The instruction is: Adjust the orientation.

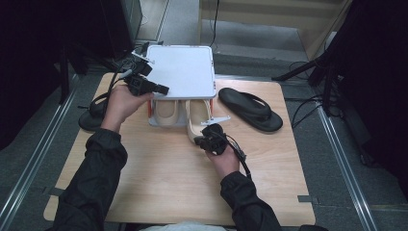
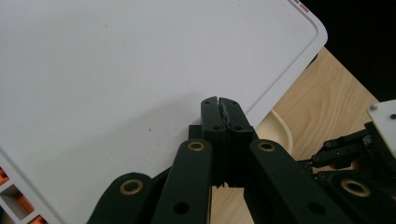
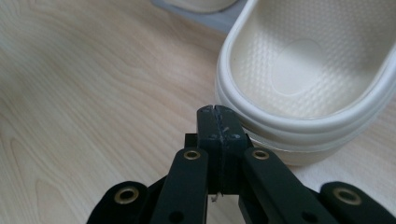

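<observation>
At the far left edge of the bench (image 1: 159, 173), a black sandal (image 1: 92, 115) is lying partly off the wood, just behind the person's left hand (image 1: 122, 103). That hand is holding the left claw (image 1: 163, 89) against the left edge of a white lid (image 1: 183, 72), which is lying flat across a white box (image 1: 161, 122) at the back of the bench. From the left gripper view, the claw's jaws are pressing tight together with no gap showing, lying over the lid (image 2: 140, 70); whether they are pinching its rim cannot be told.

Under the near edge of the lid, two cream slippers are showing. The left cream slipper (image 1: 166, 113) is sitting inside the box, while the right cream slipper (image 1: 196, 120) is sticking out past the box's front onto the bench.

Just at the heel of that protruding slipper, the right claw (image 1: 204, 137) is resting low, gripped by the right hand (image 1: 226, 159). In the right gripper view its jaws are likewise closed flat on each other, holding nothing, their tip just beside the rounded rim of the right cream slipper (image 3: 303, 88), with bare wood to their left.

Farther right, a second black sandal (image 1: 250, 108) is lying diagonally on the bench, well apart from both claws.
</observation>
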